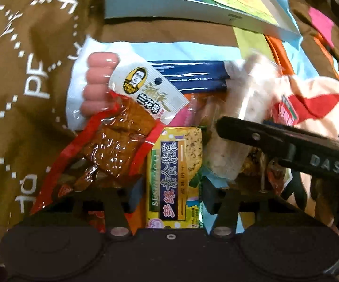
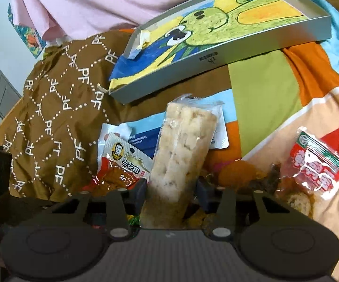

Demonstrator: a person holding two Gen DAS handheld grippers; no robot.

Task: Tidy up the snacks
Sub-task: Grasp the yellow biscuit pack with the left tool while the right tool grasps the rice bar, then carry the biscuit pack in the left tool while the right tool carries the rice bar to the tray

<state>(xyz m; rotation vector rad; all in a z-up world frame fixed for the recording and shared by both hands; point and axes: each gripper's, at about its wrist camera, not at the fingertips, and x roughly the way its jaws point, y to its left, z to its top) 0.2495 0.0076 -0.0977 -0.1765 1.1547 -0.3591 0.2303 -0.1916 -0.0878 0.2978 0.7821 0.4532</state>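
My left claw (image 1: pixel 173 189) grips the seaweed cracker packet (image 1: pixel 174 176); my right claw (image 2: pixel 169 188) grips the rice bar (image 2: pixel 181 150) above the pile. Lift each straight up, keeping the packets apart.

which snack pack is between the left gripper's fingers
The yellow seaweed cracker pack with the dark label, lying between the left gripper fingers. The brown tofu pack and pale rice bar lie outside them.

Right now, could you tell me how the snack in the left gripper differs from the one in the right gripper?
The yellow biscuit packet is flat, opaque and printed; the pale rice bar is chunky, in clear wrap. The packet lies low on the pile; the bar tilts upward. Both sit between gripper fingers.
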